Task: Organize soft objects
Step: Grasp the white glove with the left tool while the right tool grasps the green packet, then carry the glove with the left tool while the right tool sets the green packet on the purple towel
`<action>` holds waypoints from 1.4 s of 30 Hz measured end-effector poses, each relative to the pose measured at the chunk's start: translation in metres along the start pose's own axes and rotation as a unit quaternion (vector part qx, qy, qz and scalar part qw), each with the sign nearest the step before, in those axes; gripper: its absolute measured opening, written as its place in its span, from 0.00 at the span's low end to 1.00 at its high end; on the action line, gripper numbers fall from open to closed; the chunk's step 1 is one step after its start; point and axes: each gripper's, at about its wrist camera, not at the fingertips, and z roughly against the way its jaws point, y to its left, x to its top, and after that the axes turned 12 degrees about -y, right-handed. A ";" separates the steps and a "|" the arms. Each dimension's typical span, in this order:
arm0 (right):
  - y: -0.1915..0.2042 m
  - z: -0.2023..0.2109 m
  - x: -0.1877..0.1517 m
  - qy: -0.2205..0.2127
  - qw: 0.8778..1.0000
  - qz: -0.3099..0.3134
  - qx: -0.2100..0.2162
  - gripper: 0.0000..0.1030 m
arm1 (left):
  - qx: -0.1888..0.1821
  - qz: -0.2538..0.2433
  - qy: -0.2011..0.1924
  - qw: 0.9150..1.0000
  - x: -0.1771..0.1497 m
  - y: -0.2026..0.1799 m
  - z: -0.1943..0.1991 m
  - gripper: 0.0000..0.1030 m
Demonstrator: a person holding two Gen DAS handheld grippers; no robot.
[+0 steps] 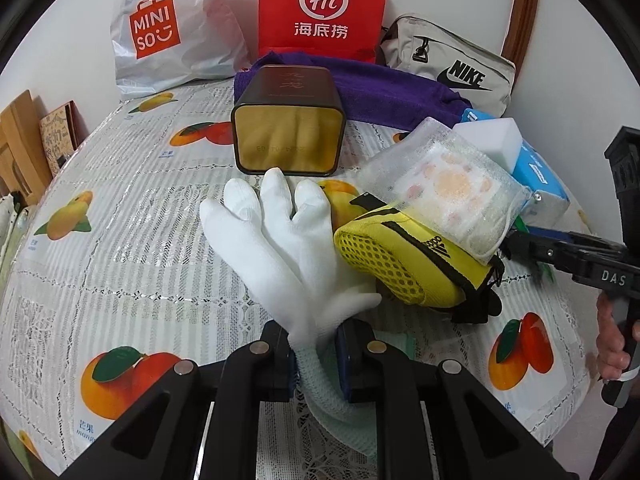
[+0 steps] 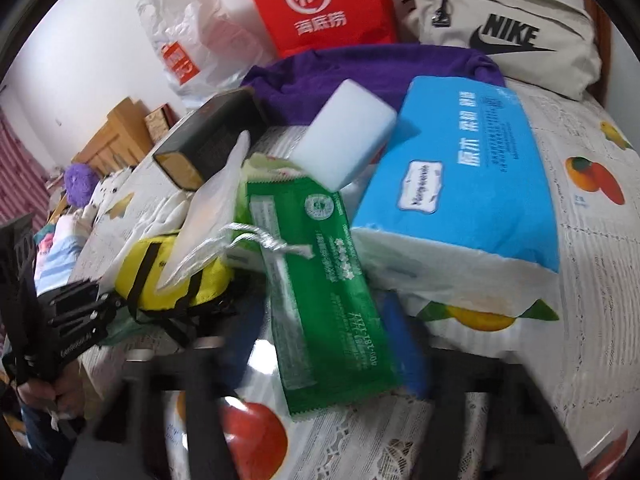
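Note:
In the left wrist view a white knit glove [image 1: 276,236] lies flat, fingers toward a gold-and-brown tin [image 1: 288,132]. My left gripper [image 1: 318,356] is shut on its cuff. Beside the glove, a yellow mesh pouch [image 1: 404,256] carries a translucent drawstring pouch [image 1: 444,188] with a paw-print pad inside. In the blurred right wrist view a green wipes packet [image 2: 328,280] lies between the blue pads of my right gripper [image 2: 326,336]; whether they press on it is unclear. A white sponge block [image 2: 348,136] leans on a blue tissue pack [image 2: 468,168], and a purple towel [image 2: 360,72] lies behind.
A white Miniso bag [image 1: 160,28], a red paper bag [image 1: 320,8] and a beige Nike bag [image 1: 452,64] line the wall at the back. The fruit-print tablecloth [image 1: 120,240] drops off at the left, where wooden furniture [image 1: 20,140] stands.

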 end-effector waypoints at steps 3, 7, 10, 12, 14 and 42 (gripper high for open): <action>0.007 0.002 -0.002 0.008 1.000 0.008 0.012 0.49 | -0.006 0.002 0.001 1.000 0.000 0.001 0.000 0.14; 0.015 -0.004 0.000 0.011 1.000 0.027 -0.006 0.52 | -0.012 0.006 0.005 1.000 0.001 0.004 -0.001 0.15; 0.015 -0.009 0.002 0.007 1.000 0.026 -0.008 0.53 | -0.014 0.010 0.006 1.000 0.001 0.006 -0.001 0.15; 0.015 -0.008 0.002 0.008 0.999 0.032 -0.015 0.40 | -0.015 0.005 0.007 1.000 0.002 0.005 -0.001 0.14; 0.014 -0.005 0.001 0.008 0.999 0.032 -0.010 0.39 | -0.008 -0.007 0.010 1.000 0.003 0.004 -0.001 0.13; -0.007 0.079 -0.031 -0.015 0.998 0.033 -0.057 0.38 | 0.019 0.022 -0.037 0.999 0.025 0.028 0.032 0.11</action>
